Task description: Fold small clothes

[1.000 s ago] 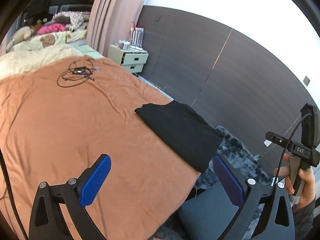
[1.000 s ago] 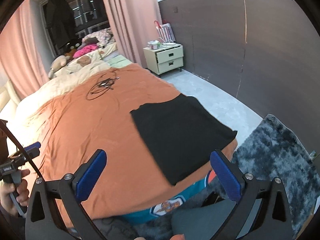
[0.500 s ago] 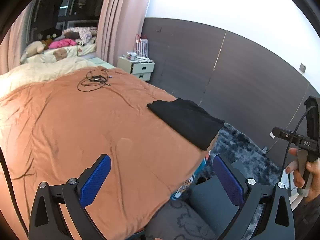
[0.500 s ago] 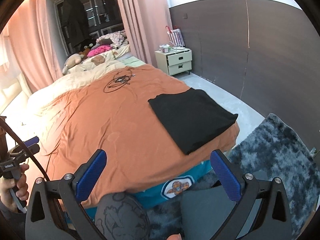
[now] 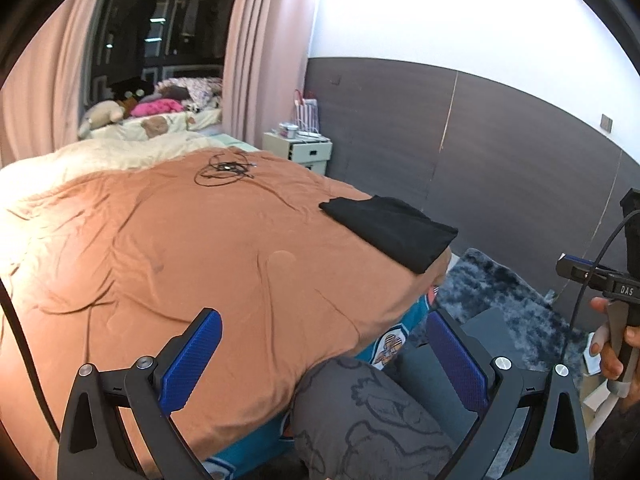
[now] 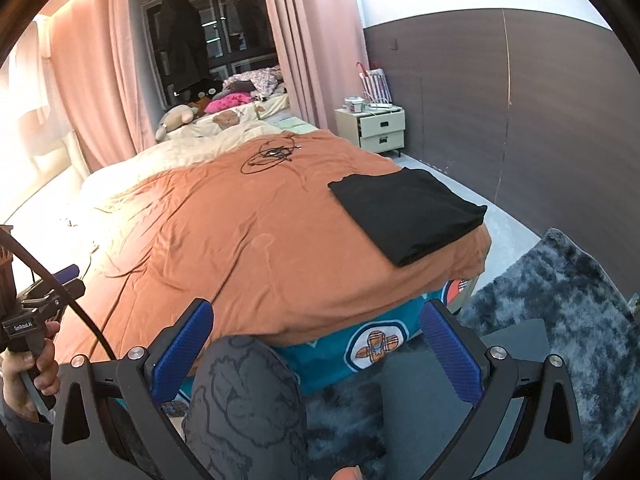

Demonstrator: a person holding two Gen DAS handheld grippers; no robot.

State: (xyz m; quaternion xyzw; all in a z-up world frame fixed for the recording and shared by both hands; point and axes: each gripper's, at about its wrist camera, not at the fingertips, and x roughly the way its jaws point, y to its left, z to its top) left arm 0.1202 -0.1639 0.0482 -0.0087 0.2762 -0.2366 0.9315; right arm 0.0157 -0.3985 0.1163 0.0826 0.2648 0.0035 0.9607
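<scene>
A folded black garment (image 5: 394, 232) lies flat at the right corner of the orange bed cover (image 5: 180, 264); it also shows in the right wrist view (image 6: 408, 208). My left gripper (image 5: 324, 360) is open and empty, held back from the bed's foot edge, well short of the garment. My right gripper (image 6: 316, 348) is open and empty, also back off the bed's foot. The right gripper shows in the left wrist view (image 5: 600, 280); the left gripper shows in the right wrist view (image 6: 44, 292).
A tangle of black cable (image 6: 272, 154) lies on the far part of the cover. My knee in grey patterned trousers (image 6: 244, 404) is under the grippers. A dark shaggy rug (image 6: 560, 308) covers the floor at right. A nightstand (image 6: 376, 130) stands by the dark wall.
Both grippers have pulled back and up from the bed. The black garment now sits farther away, left folded on the corner. Both stay open.
</scene>
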